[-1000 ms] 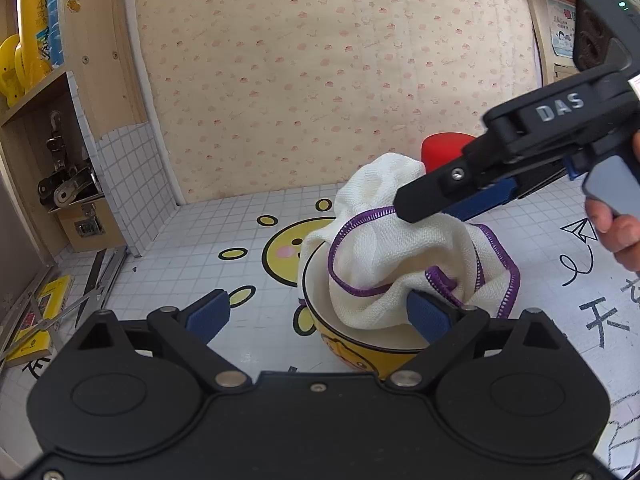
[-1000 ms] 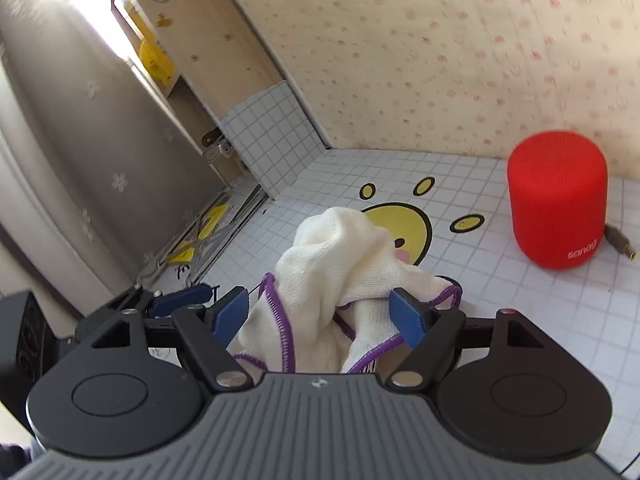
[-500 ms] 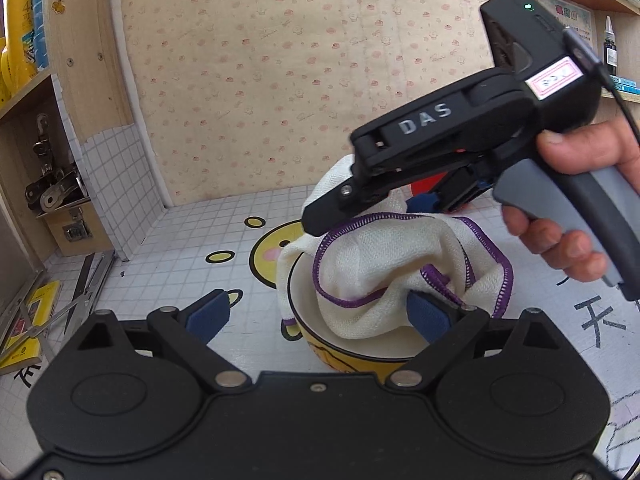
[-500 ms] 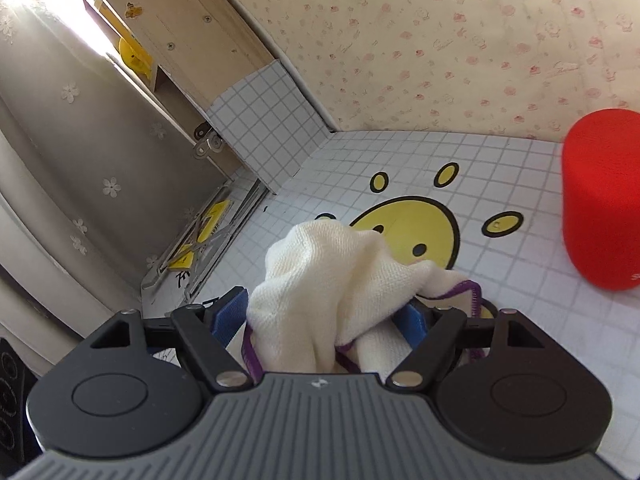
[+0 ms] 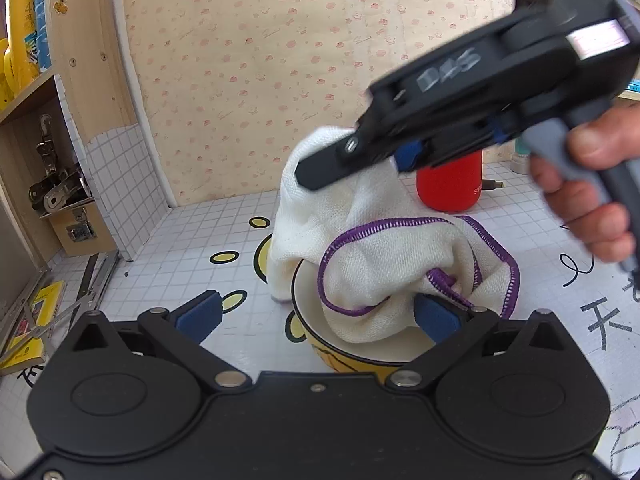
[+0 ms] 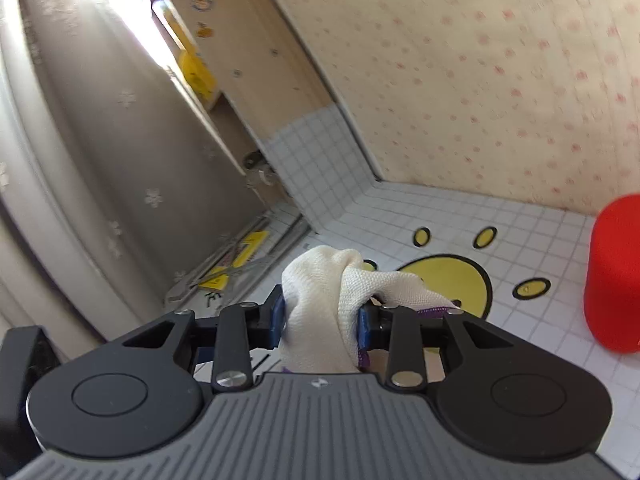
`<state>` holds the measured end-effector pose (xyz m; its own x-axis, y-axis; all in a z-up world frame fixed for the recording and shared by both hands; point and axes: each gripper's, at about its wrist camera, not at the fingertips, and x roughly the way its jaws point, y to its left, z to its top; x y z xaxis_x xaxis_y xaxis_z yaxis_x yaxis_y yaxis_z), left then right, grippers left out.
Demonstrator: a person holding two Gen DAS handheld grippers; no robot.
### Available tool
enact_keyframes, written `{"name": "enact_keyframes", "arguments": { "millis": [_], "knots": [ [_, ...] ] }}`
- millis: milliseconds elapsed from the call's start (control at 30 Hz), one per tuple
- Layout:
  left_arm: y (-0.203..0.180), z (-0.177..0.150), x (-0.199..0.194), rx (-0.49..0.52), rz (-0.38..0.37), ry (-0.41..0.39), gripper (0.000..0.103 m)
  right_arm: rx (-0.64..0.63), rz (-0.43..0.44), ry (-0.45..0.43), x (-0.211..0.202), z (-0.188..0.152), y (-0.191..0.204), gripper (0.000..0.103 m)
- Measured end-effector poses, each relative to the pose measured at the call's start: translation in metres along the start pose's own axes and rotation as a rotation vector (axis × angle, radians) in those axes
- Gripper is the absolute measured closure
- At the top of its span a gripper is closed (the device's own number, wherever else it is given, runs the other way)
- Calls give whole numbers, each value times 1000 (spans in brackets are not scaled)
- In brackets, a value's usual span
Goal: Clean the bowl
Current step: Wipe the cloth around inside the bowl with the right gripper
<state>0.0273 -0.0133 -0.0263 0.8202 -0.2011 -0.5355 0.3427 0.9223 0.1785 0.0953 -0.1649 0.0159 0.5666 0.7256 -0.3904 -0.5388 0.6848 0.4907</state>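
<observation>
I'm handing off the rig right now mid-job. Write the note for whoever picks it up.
Right gripper: shut on the top of the white cloth, bunched between its pads.
Left gripper: open, straddling the near rim of the yellow bowl, one finger inside, not clamped.
Cloth: the rest sits in the bowl, with a purple-hemmed edge draped over the far rim.
Bowl: upright on the tiled table; red speaker behind it.
Done: cloth gripped and in the bowl.
Left: steady the bowl, wipe the inside, take the cloth out. Whether it is clean cannot be seen.
</observation>
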Motion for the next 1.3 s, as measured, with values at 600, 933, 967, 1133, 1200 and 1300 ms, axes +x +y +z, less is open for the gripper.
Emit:
{"name": "enact_keyframes", "arguments": {
  "millis": [600,933,967,1133,1200,1300],
  "knots": [
    [-2,-5,-29,10,51,-24,1,42,-7,173,-10,-25,14,63],
    [0,-6,-38,17,62,-35,1,-54,-152,252,1,-33,25,49],
    [1,-6,-37,14,64,-32,1,-58,-148,246,-2,-33,27,45],
    [2,-6,-36,10,65,-29,1,-80,-72,184,-29,-33,33,23],
    [2,-6,-36,12,66,-29,1,-126,-77,173,-40,-35,37,23],
    [1,-7,-35,16,64,-31,1,-218,-144,140,-55,-36,47,23]
  ]
}}
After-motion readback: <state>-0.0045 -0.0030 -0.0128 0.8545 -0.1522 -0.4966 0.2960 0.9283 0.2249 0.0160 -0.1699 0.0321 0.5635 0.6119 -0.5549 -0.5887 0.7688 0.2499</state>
